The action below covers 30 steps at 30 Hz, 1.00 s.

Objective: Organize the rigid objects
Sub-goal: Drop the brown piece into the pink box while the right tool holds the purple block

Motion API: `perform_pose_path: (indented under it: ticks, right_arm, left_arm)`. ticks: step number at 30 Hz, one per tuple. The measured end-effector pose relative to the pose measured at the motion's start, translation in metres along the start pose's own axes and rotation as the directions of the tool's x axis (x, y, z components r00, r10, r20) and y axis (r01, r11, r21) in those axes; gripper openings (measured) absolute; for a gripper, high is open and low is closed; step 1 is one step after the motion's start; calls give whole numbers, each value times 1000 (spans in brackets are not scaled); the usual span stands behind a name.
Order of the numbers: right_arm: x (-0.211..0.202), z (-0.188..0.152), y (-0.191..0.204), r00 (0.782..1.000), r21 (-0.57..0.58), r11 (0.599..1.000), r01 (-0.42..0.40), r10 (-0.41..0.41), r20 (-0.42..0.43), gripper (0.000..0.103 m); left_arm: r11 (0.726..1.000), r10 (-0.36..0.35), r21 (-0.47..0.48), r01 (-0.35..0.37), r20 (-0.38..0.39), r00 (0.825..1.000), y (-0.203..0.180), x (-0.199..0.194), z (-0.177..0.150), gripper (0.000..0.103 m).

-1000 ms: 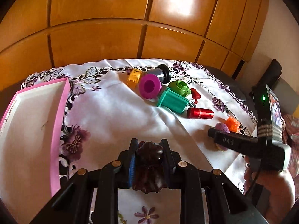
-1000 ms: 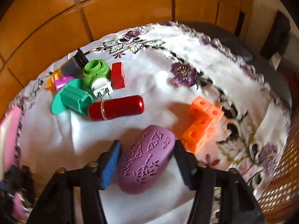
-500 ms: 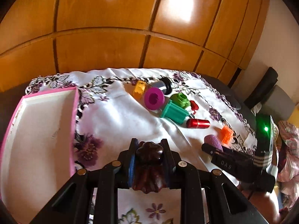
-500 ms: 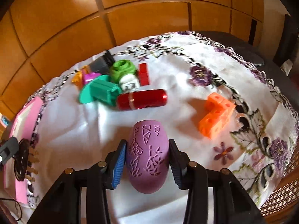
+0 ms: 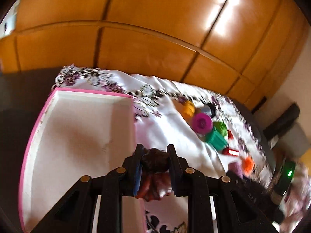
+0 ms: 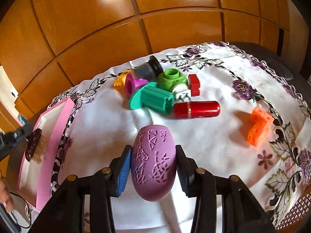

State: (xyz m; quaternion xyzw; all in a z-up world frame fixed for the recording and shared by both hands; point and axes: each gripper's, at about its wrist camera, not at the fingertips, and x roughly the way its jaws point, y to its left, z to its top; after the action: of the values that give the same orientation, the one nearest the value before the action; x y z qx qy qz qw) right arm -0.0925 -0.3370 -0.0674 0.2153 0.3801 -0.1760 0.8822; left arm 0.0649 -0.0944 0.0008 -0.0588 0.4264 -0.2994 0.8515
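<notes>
My left gripper [image 5: 154,149] is shut on a dark brown carved comb [image 5: 155,162] and hangs at the right rim of the pink tray [image 5: 93,92], whose white inside is bare. In the right wrist view the comb [image 6: 34,145] hangs over the tray [image 6: 58,128]. My right gripper [image 6: 153,151] is shut on a purple patterned egg-shaped piece [image 6: 153,167], held just above the white flowered cloth [image 6: 108,136]. The left wrist view is blurred.
A cluster lies at the back of the cloth: red cylinder [image 6: 196,109], teal flanged piece [image 6: 153,98], green plug piece [image 6: 172,78], small red block [image 6: 194,84], magenta spool [image 6: 134,83], grey cylinder [image 6: 147,68], yellow piece [image 6: 120,79]. Orange blocks [image 6: 259,125] sit right. Wooden panels stand behind.
The left gripper has swung left with the comb, from over the cloth to the tray's rim. The right gripper's pads closed on the purple piece, which now stands more upright between them.
</notes>
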Motion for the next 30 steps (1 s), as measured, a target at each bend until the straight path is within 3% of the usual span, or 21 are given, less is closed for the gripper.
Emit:
perform_pose_path:
  ticks: [5, 7, 10, 12, 14, 16, 19, 21, 23, 30]
  right_arm:
    - [5, -5, 6, 1000, -6, 1000, -11, 11, -20, 43]
    - [7, -7, 9, 999, -11, 1000, -12, 12, -30, 43]
    - [8, -7, 11, 999, -4, 1000, -20, 20, -33, 43]
    - [9, -7, 12, 999, -1, 1000, -26, 26, -34, 43]
    - [9, -6, 14, 999, -2, 999, -35, 34, -36, 43]
    - [8, -6, 16, 999, -3, 999, -43, 42, -34, 43]
    - [6, -6, 18, 998, -11, 999, -49, 49, -27, 43]
    - [6, -7, 18, 998, -8, 999, -52, 52, -29, 43]
    - [7, -7, 17, 998, 0, 998, -55, 55, -32, 43]
    - [7, -10, 17, 998, -6, 998, -55, 54, -36, 43]
  left_arm:
    - [998, 66, 1, -66, 60, 996, 25, -5, 26, 23]
    - [995, 102, 7, -103, 50, 993, 35, -1, 33, 23]
    - [996, 84, -4, -84, 36, 996, 44, -2, 33, 23]
    - [998, 56, 1, -56, 14, 998, 42, -2, 24, 31]
    - [1000, 13, 12, -13, 4, 1000, 36, -4, 15, 57]
    - [999, -8, 34, 7, 27, 1000, 30, -10, 2, 63]
    - [998, -13, 55, 11, 44, 999, 22, -12, -9, 63]
    - [996, 14, 93, -16, 18, 1000, 16, -4, -15, 61]
    - [993, 41, 112, -40, -13, 999, 14, 8, -21, 31]
    - [996, 24, 87, -24, -3, 1000, 17, 17, -23, 23]
